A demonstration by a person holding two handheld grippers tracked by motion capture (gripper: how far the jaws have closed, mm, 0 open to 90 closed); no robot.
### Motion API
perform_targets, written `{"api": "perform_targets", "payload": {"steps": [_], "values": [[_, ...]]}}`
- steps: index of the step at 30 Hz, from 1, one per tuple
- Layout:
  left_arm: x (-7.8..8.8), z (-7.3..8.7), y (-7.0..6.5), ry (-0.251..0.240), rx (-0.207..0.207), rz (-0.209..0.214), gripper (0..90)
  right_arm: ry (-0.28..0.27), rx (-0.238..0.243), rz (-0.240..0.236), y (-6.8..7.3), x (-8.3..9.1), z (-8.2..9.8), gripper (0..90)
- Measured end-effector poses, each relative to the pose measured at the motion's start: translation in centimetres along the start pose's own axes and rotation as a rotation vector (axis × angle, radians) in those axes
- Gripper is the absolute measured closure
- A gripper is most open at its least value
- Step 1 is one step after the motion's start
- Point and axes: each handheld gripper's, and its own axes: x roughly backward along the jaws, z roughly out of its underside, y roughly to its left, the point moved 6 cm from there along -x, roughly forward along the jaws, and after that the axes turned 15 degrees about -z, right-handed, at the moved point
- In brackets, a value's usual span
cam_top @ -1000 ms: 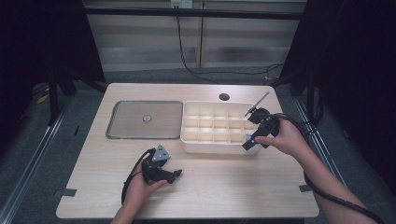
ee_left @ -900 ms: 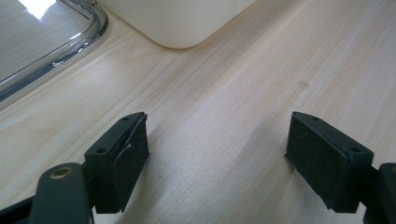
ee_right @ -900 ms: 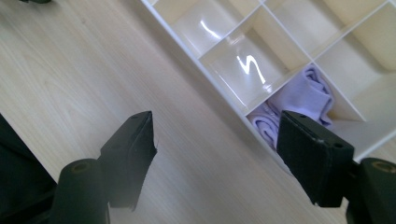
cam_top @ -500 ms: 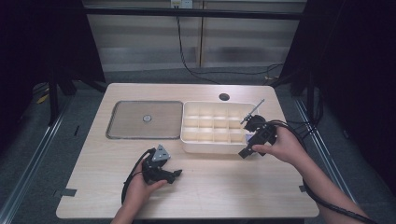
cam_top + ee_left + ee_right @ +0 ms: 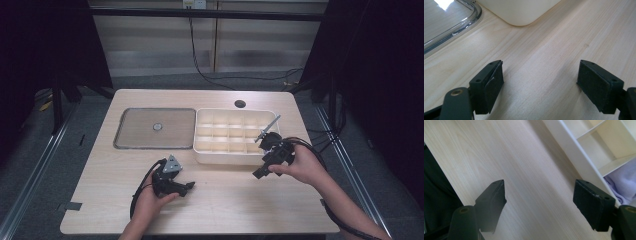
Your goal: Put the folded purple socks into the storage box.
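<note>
While both pairs of black jaws stand wide apart with nothing between them, the two grippers sit on the near half of the pale wooden table [image 5: 220,205]. The left gripper [image 5: 186,189] rests low on the tabletop in the person's left hand [image 5: 152,200]; in the left gripper view its pads [image 5: 495,86] frame only bare wood, and they touch nothing. Ahead of them in that view lie a rounded corner of the cream plastic divided tray [image 5: 520,11] and the rim of the clear flat lid [image 5: 454,27], both well apart from the jaws.

The right gripper [image 5: 261,171], held in the right hand [image 5: 302,167], points down at the table just in front of the tray's near right corner [image 5: 227,157]. Its pads [image 5: 495,200] are spread wide and hold nothing; the right gripper view shows plain wood between them, with the tray's white front wall [image 5: 574,157] running beside the right-hand jaw but not touching it. A pale lilac soft item [image 5: 622,182] lies inside the nearest compartment of the tray in that view. The tray itself stands at the middle right of the table, just beside the lid.
</note>
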Motion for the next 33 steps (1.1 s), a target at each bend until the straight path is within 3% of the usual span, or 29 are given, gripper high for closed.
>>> {"api": "perform_targets", "payload": {"steps": [22, 33], "values": [[0.0, 0.0, 0.0, 0.000, 0.000, 0.000, 20.5, 0.006, 0.068, -0.042, 0.9, -3.1, 0.9, 24.0], [0.0, 0.0, 0.0, 0.000, 0.000, 0.000, 20.5, -0.017, 0.066, -0.066, 1.0, -4.6, 1.5, 24.1]]}}
